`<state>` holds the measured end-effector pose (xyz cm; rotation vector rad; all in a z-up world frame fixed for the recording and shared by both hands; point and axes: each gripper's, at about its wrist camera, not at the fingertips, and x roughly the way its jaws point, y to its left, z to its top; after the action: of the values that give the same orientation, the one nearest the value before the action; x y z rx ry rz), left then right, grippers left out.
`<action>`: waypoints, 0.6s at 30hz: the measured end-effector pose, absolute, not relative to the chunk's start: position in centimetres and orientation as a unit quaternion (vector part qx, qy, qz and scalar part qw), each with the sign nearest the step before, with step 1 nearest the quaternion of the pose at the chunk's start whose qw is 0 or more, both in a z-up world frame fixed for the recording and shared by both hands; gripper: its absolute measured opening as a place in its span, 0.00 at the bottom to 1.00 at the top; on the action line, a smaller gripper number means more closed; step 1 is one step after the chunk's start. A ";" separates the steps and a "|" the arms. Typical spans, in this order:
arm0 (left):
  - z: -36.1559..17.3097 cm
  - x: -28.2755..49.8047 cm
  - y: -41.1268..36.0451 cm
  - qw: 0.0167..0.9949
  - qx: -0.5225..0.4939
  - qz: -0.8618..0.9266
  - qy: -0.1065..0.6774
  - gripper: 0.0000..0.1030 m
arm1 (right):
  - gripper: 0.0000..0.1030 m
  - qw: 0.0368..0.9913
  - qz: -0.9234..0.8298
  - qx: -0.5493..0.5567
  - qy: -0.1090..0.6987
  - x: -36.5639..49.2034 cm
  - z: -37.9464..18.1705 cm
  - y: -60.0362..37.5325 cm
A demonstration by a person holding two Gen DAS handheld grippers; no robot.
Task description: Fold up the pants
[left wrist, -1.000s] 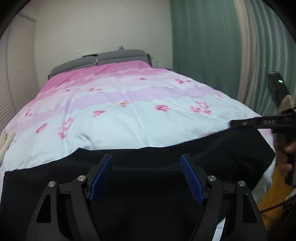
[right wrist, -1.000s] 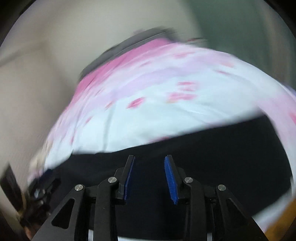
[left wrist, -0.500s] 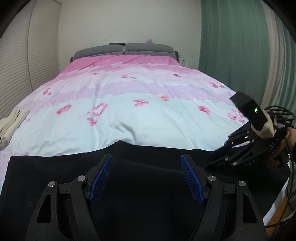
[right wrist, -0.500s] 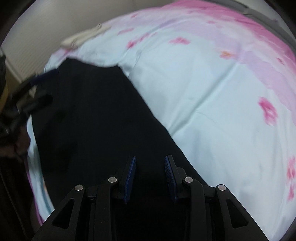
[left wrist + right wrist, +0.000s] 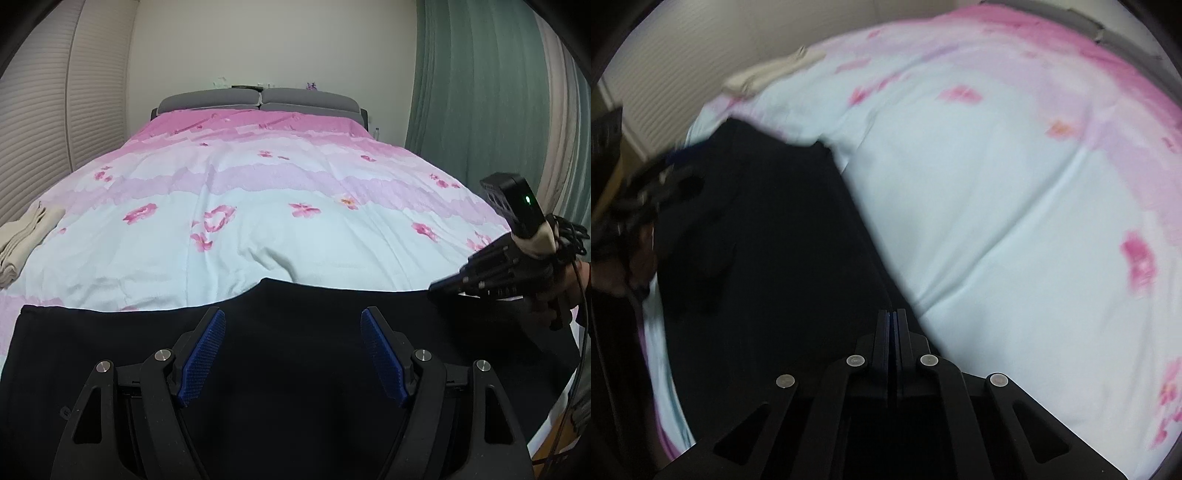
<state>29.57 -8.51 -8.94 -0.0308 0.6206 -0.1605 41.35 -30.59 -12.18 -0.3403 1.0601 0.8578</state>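
Black pants (image 5: 295, 369) are laid flat across the near end of a bed, on a duvet (image 5: 295, 229) printed with pink flowers.

Against the earlier frames: the blue pads of the right gripper (image 5: 894, 325), seen with a gap half a second ago, are now pressed together at the pants' edge where black cloth meets the duvet. Whether cloth is pinched between them cannot be told; nothing but a thin dark line is seen between the pads. The left gripper (image 5: 293, 354) is unchanged, fingers wide apart over the pants with nothing between them, and contact with the cloth cannot be judged. The left view is framed much as half a second ago; the heavy blur seen a second ago in the right view is reduced to slight smear.

Left view only: the grey headboard (image 5: 258, 99), the green curtain (image 5: 480, 110) on the right, the slatted blinds (image 5: 48, 110) on the left, and the right gripper (image 5: 491, 269) from outside, held by a hand (image 5: 550, 299) at the pants' right end, with a green light lit on its top unit. A folded beige cloth (image 5: 22, 236) is seen at the left bed edge.

Right view only: the closed pads close up, the pants running away to the far left, and the left gripper (image 5: 653, 184), blurred, over the opposite end. The beige cloth (image 5: 768, 70) is seen at the top there.
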 end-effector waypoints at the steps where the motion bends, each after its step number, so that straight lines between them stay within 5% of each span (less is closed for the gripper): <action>1: -8.9 29.6 -8.5 0.949 -0.014 -0.078 0.305 0.73 | 0.02 0.770 0.391 -0.147 0.482 41.8 -11.6 -30.9; 8: -8.7 29.4 -7.9 0.949 -0.012 -0.077 0.304 0.73 | 0.04 0.734 0.373 -0.178 0.539 42.5 -14.5 -29.9; 12: -8.3 29.1 -7.1 0.952 -0.010 -0.073 0.299 0.73 | 0.26 0.753 0.370 -0.168 0.517 43.1 -13.1 -29.8; 18: -8.0 28.9 -4.8 0.955 -0.008 -0.050 0.292 0.73 | 0.30 0.759 0.419 -0.159 0.472 44.0 -10.2 -25.2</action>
<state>28.92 -4.77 -7.96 -0.0171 0.5927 -0.1019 43.98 -25.21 -10.22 -0.3458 1.0284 0.9134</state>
